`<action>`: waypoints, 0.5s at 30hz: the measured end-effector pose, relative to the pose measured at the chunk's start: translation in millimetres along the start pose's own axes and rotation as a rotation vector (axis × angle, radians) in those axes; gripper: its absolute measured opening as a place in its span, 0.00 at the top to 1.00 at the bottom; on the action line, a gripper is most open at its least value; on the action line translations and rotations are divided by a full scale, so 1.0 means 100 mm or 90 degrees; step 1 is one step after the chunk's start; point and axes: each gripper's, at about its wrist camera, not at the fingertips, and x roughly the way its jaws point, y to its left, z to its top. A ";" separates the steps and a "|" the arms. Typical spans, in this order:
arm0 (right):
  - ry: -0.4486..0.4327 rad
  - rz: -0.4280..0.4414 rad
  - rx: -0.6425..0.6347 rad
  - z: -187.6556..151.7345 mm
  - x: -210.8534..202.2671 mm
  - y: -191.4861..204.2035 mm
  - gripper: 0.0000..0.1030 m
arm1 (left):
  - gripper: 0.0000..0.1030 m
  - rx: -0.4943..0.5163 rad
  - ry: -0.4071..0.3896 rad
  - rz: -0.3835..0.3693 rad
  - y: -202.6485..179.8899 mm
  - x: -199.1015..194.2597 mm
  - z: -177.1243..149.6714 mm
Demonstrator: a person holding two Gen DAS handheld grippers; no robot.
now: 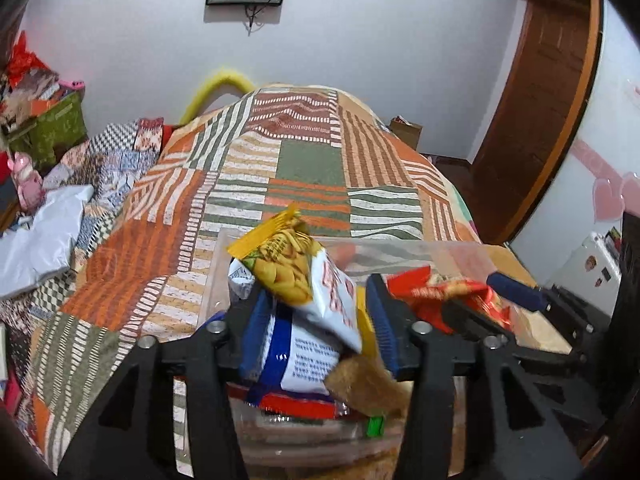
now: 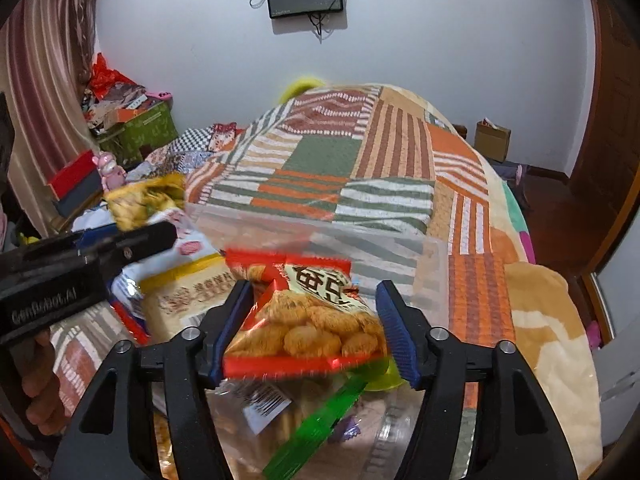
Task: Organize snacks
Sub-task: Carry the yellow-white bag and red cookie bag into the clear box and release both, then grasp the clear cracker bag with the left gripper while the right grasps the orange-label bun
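Left tool (image 1: 320, 312) spread wide, yellow-and-white snack bag (image 1: 304, 280) between its fingers; cannot tell if gripped or loose. Bag sits above clear plastic bin (image 1: 218, 276), atop blue-and-white packet (image 1: 296, 352) and more snacks beneath. Right tool (image 2: 316, 328) spread wide too, red snack bag (image 2: 304, 316) between fingers, blurred; grip unclear. Green wrapper (image 2: 316, 420) and barcode packet (image 2: 266, 402) below it in bin. Bin rests on patchwork bed (image 1: 304, 168) ahead of both tools.

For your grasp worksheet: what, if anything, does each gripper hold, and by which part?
Both packets sit between open jaws; contact cannot be told: left gripper, white-and-yellow snack bag; right gripper, red snack packet.
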 end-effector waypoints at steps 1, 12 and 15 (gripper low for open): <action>-0.005 0.000 -0.002 0.01 -0.03 0.01 0.39 | 0.47 0.007 -0.003 0.004 -0.02 -0.04 -0.01; -0.029 0.035 -0.001 -0.10 -0.41 0.06 0.37 | 0.40 0.016 0.001 0.004 0.02 -0.43 -0.20; -0.030 0.047 -0.004 -0.18 -0.51 0.09 0.33 | 0.39 0.008 0.014 0.002 0.06 -0.52 -0.31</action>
